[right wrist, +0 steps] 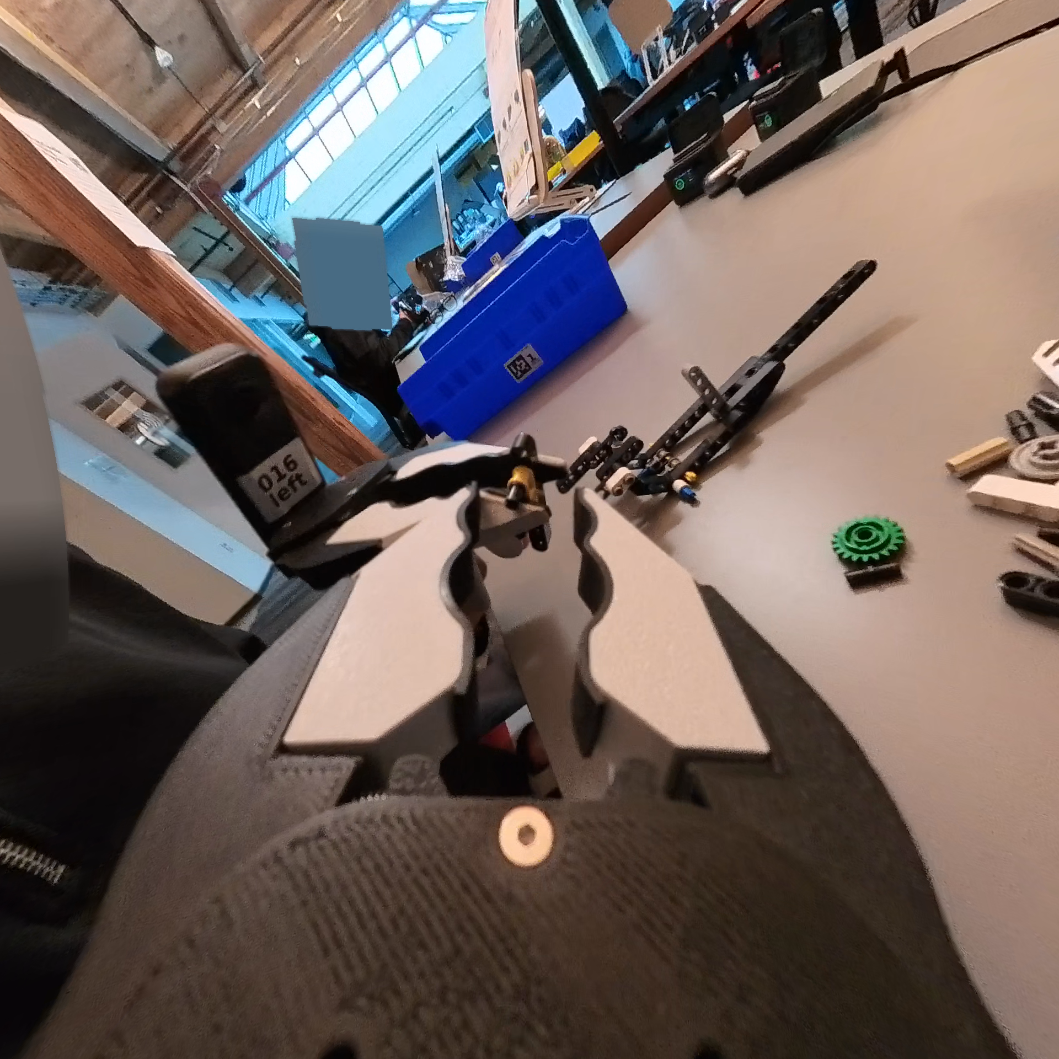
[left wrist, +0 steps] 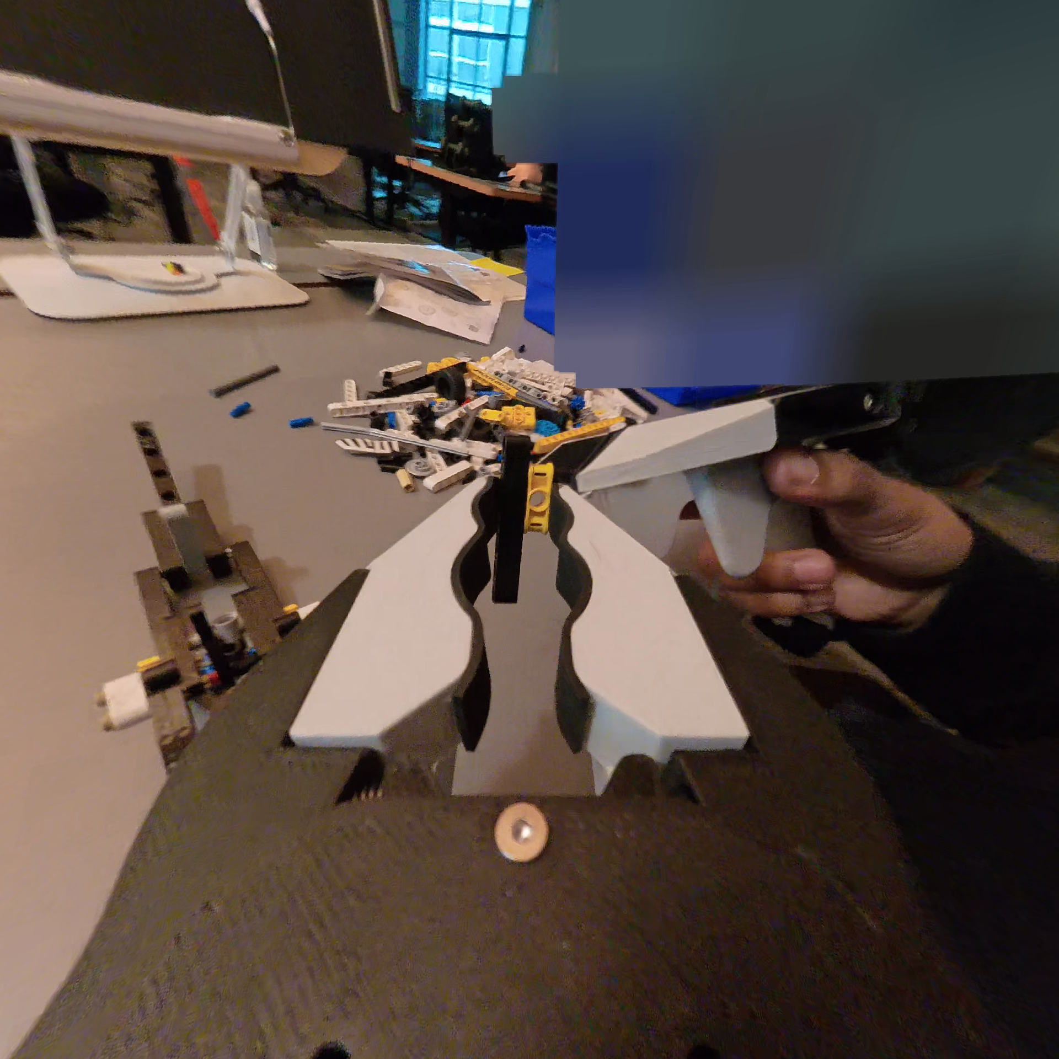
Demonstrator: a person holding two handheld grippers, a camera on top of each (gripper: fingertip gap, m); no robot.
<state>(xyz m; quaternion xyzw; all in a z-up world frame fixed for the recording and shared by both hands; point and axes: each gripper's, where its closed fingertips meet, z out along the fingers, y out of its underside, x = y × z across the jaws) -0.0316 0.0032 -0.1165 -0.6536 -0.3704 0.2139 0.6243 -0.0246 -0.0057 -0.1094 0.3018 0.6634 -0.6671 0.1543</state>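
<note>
Left gripper (left wrist: 522, 504): jaws closed on 1 black beam (left wrist: 510, 516) with 1 yellow connector (left wrist: 540, 497) attached; both pads are seen pressed against the pair, which is held upright above the table (left wrist: 143, 367).
Right gripper (right wrist: 524, 507): jaws apart, nothing pressed between them; its tips sit just beside the left gripper's tips and the held pieces (seen in the right wrist view as a small yellow-and-black part).
Hands: 1 hand (left wrist: 848, 544) seen, wrapped on the right gripper's grip; the other is out of view.
Loose pile (left wrist: 481, 418): white, black, yellow and blue pieces just beyond the left fingertips; too many and too overlapped to count.
Strays: 2 small blue pins (left wrist: 240, 409) (left wrist: 301, 422), 1 dark axle (left wrist: 243, 381), 1 green gear (right wrist: 868, 537).
Assemblies: 1 dark partial build (right wrist: 739, 412) on the table, near the right gripper's tips.
Bins: 1 blue bin (right wrist: 516, 344) at the table edge.
Papers: 1 stack of sheets (left wrist: 435, 286) beyond the pile.
Hard to tell: build detail blurred in the left wrist view; upper right of that view is masked.
</note>
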